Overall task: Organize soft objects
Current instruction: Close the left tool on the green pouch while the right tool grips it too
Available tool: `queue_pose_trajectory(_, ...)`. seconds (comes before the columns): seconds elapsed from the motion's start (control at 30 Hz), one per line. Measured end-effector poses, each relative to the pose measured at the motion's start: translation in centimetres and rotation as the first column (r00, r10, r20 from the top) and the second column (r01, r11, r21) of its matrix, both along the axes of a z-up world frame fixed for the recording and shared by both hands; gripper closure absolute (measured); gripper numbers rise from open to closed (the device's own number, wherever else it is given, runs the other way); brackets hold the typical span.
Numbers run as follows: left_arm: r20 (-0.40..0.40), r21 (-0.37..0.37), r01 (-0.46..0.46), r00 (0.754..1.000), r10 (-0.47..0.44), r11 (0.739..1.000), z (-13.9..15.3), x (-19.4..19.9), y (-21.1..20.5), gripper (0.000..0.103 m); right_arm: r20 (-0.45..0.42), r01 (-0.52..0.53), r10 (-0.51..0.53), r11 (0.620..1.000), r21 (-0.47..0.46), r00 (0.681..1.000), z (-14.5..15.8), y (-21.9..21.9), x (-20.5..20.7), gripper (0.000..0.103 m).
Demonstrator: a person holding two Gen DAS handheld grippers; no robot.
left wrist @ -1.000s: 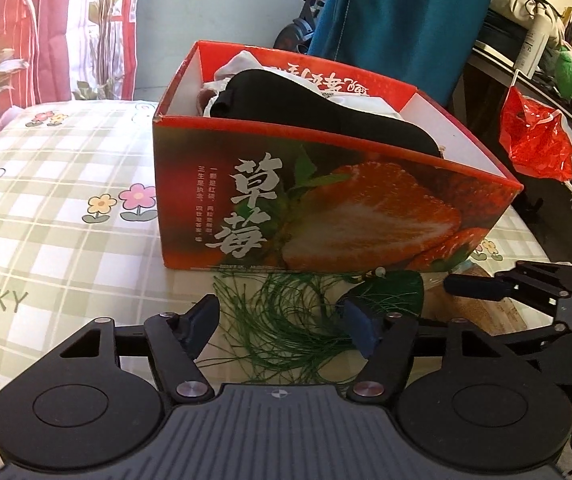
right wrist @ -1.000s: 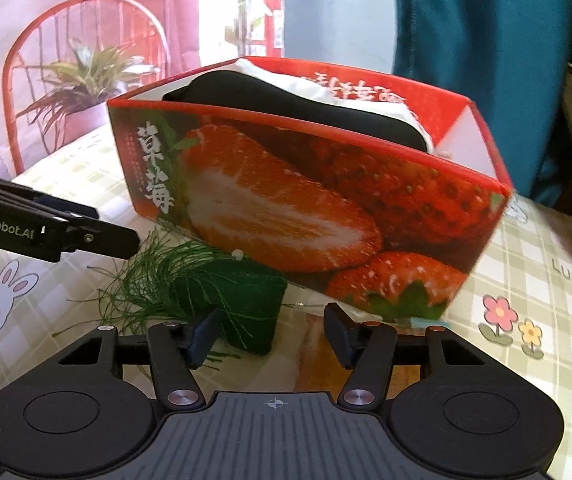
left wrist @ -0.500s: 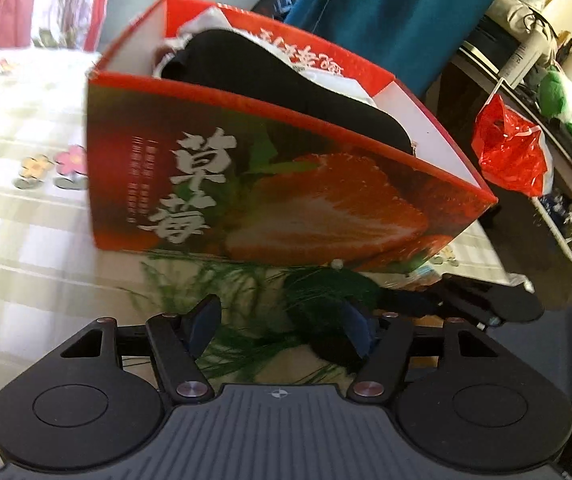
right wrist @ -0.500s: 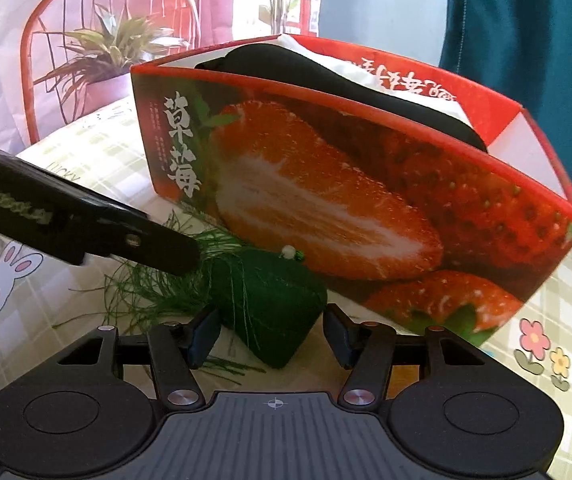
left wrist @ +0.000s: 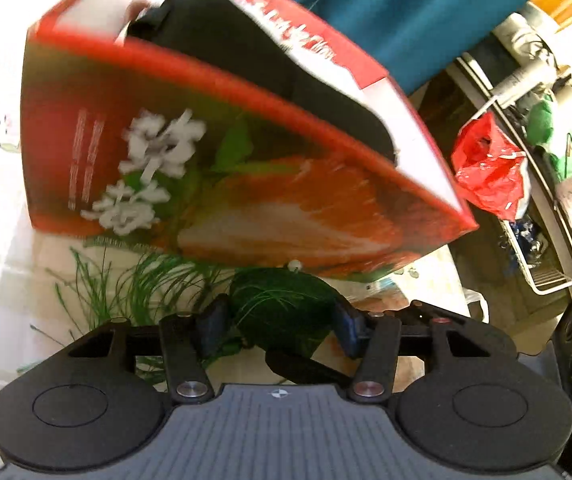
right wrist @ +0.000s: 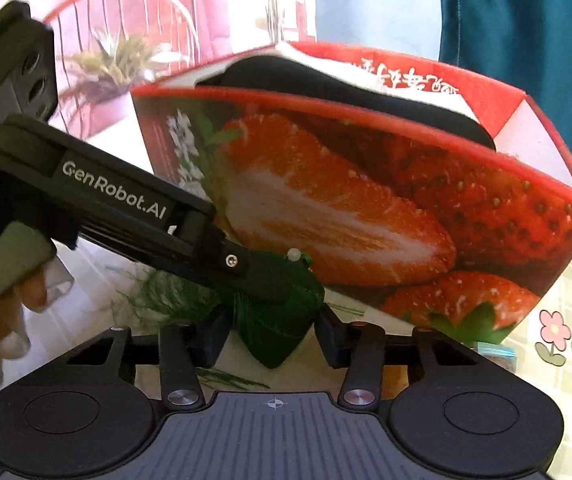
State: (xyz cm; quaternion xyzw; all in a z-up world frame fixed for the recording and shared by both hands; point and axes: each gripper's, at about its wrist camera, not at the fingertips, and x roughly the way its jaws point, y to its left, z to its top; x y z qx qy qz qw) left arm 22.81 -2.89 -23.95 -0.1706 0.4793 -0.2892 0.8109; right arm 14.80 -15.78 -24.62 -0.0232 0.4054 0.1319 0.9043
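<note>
Both grippers converge on one small dark green pouch (left wrist: 286, 312) with a fringe of thin green strands (left wrist: 125, 292), which lies on the table (left wrist: 1, 280) just in front of the strawberry-printed red box (left wrist: 245, 184).

Left wrist view: the left gripper (left wrist: 281, 320) straddles the pouch, one finger (left wrist: 211, 322) on each side of it. Its jaws have just been closing with the pouch between them; whether the pads already press on the fabric cannot be told from this blurred view. A finger of the other gripper passes beneath the pouch at the lower right.

Right wrist view: the right gripper (right wrist: 271, 330) likewise brackets the lower tip of the pouch (right wrist: 273, 320), and its jaws have also just been closing around it. Narrow gaps appear to remain beside the fingers (right wrist: 215, 334), so contact is uncertain. The left gripper (right wrist: 269, 284) enters from the upper left, its finger lying across the top of the pouch; a hand (right wrist: 13, 300) holds its handle.

The box (right wrist: 366, 200) is open at the top and holds a black soft item (right wrist: 326, 80) lying over white cloth. The table carries a checked cloth (right wrist: 566, 320) with flower prints. A small white bead (right wrist: 294, 255) sits at the upper corner of the pouch.
</note>
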Motion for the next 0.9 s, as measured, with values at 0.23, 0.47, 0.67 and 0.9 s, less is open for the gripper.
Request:
queue_pose_trajectory(0.23, 0.093, -0.011, -0.007, 0.996, 0.008, 1.0, 4.2, -0.8, 0.3, 0.047, 0.071, -0.007, 0.006, 1.0, 0.01, 0.997, 2.8, 0.3, -0.9, 0.061)
queue_pose_trajectory(0.47, 0.168, -0.048, 0.041, 0.985, -0.032, 0.998, 7.6, -1.6, -0.2, 0.053, 0.154, -0.015, 0.013, 1.0, 0.017, 0.988, 6.5, 0.5, -1.6, 0.067)
queue_pose_trajectory(0.67, 0.123, 0.026, 0.001, 0.992, -0.004, 1.0, 5.2, -0.8, -0.3, 0.053, 0.126, -0.038, 0.045, 0.998, -0.054, 0.991, 6.4, 1.5, -1.2, 0.067)
queue_pose_trajectory(0.9, 0.054, 0.07, -0.039, 0.998, 0.035, 0.997, 2.0, 0.2, 1.5, 0.052, 0.006, 0.036, -0.036, 0.998, -0.041, 0.999, 3.0, 0.1, -1.7, 0.063)
